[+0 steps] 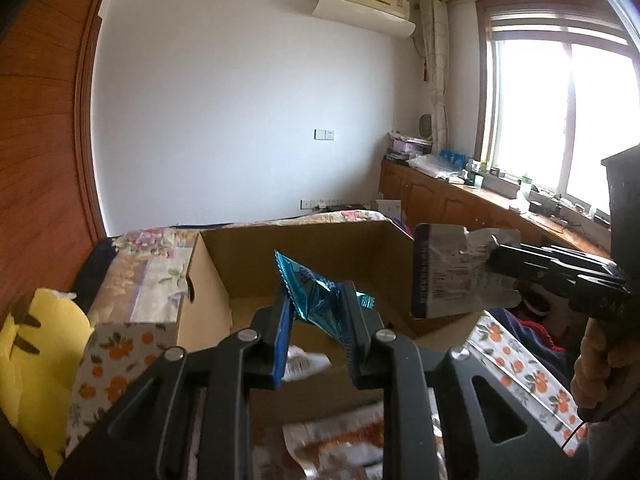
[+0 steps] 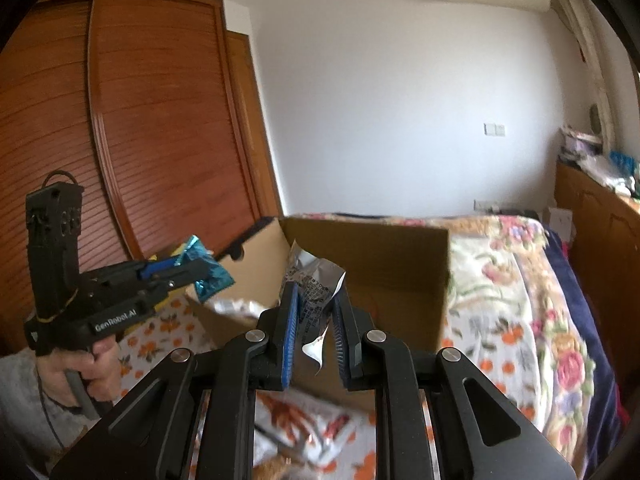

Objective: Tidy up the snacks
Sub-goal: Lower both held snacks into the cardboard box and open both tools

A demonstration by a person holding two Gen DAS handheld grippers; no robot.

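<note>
The bed (image 2: pixel 520 280), under a flowered cover and an orange-print cloth, carries an open cardboard box (image 1: pixel 304 256) with plain brown walls. In the left wrist view the box fills the middle, and its floor is mostly hidden behind the tongs.

At 3 o'clock in that view a white packet (image 1: pixel 452 272) with a dark side strip, fine print and a barcode hangs level with the box rim, its torn top crumpled. The right tongs (image 2: pixel 316 312) are pressed together on it, pinching its silvery creased end; the print is too small to read.

At the centre of the left wrist view a small blue foil packet (image 1: pixel 316 296), shiny and wrinkled, stands above the box's opening, pinched by the left tongs (image 1: pixel 320 312), which are shut on it.

At 6 o'clock more snack packets (image 1: pixel 340 440), white with orange-red print, lie blurred on the bed, cut off by the tong arms. At 9 o'clock a yellow soft toy (image 1: pixel 36 352) is partly out of frame.
</note>
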